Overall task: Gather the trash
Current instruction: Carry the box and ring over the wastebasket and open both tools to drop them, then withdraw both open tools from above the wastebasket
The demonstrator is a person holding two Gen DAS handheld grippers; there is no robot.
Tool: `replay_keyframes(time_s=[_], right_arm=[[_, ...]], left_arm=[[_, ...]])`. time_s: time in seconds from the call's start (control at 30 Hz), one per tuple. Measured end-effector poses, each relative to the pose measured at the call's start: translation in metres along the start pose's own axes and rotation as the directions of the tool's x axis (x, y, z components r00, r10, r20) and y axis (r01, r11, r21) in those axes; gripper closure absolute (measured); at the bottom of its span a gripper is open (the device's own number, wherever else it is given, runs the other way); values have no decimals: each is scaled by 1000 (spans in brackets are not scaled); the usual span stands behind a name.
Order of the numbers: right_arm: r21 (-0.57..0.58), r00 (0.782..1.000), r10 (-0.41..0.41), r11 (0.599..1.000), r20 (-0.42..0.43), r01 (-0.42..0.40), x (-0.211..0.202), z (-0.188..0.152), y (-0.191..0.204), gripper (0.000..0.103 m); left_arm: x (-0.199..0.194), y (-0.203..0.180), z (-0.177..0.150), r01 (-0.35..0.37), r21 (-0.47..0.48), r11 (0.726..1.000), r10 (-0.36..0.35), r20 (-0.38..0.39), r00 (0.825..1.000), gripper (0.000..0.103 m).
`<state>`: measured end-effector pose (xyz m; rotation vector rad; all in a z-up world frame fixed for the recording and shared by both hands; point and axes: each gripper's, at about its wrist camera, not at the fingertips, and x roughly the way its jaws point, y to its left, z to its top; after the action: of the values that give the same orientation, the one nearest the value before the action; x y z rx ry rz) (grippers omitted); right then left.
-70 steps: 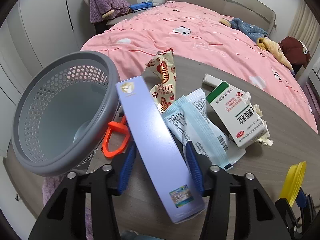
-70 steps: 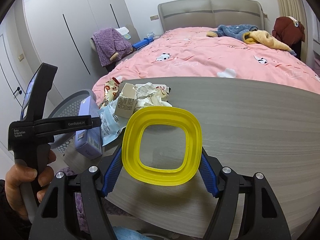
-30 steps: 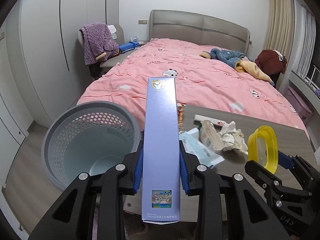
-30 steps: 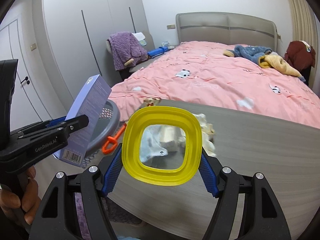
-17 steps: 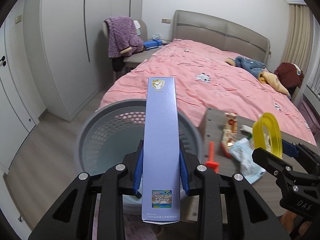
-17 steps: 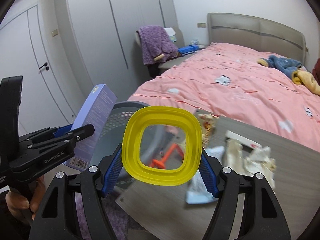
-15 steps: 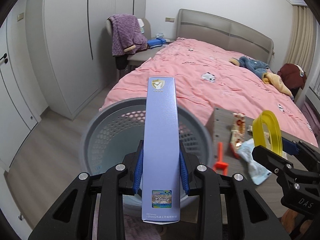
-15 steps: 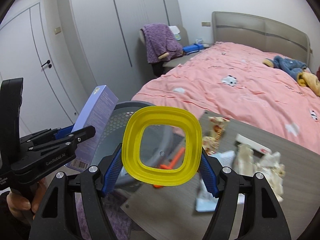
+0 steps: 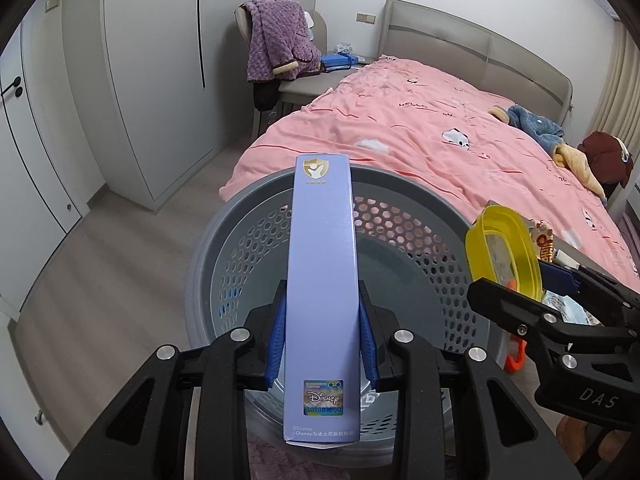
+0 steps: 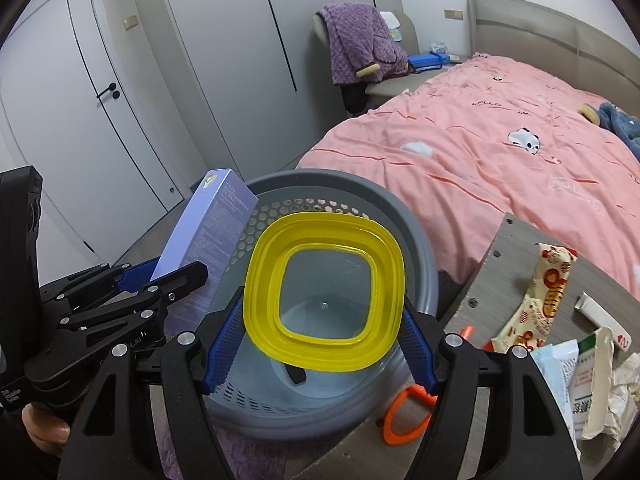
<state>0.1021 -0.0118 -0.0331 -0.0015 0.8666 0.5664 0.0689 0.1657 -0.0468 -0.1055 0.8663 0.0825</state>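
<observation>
With the purple box (image 9: pixel 321 292) being clamped by the left tool (image 9: pixel 322 344) and the yellow lid (image 10: pixel 324 294) by the right tool (image 10: pixel 320 344) over the grey basket (image 10: pixel 416 248), either is being risked catching the rim if released off-centre.

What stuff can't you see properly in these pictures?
- Bin floor, left wrist view: mostly covered by the purple box.
- Bin floor, right wrist view: seen only through the yellow lid.
- Box's small print, right wrist view: too tiny to read.
- Orange scissors: blades hidden behind the right tool.
</observation>
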Motion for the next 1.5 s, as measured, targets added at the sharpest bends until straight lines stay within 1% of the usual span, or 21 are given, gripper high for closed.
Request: replay_keyframes(time_s=[0.1,0.17,0.2,0.37,0.6,0.83,1.0,1.1,1.17,1.3,1.5], right_arm=[[-1,1000,-2,1000,-8,2,6,2,-1,33],[8,1000,3,1000,-6,-3,7,3,-3,23],[13,1000,4,1000,-2,-4,6,3,-3,21],[17,1000,-2,1000,11,2,1,2,-2,21],[5,1000,-11,1000,17,11,-2,0,-1,21],[-8,1000,-11,1000,22,11,-8,-3,2,21],[-22,999,-18,1000,33,18,-17,-4,1,21],[-29,999,-24,999,42,26,-24,-3,0,21],[-31,998,-34,999,49,36,-28,-2,-1,21],[-18,996,-63,998,64,64,-41,-3,-8,21],[33,991,-86,996,100,83,-66,-13,-23,20]], left_arm=[[3,0,1,-7,-2,1000,7,-1,1000,71],[2,1,2,-10,-5,1000,10,5,1000,61],[1,1,2,-15,-7,1000,15,11,1000,59],[-3,3,2,-37,-17,999,37,21,999,53],[-11,6,-1,-53,-32,998,54,29,998,49],[-18,11,-1,-83,-67,994,85,33,996,39],[-24,9,1,-97,-78,992,101,45,994,38],[-26,6,2,-96,-75,993,100,48,994,38],[-27,2,1,-81,-72,994,84,49,995,38],[-32,-6,2,-55,-60,997,58,53,997,38],[-49,-20,1,-53,-21,998,55,83,995,38]])
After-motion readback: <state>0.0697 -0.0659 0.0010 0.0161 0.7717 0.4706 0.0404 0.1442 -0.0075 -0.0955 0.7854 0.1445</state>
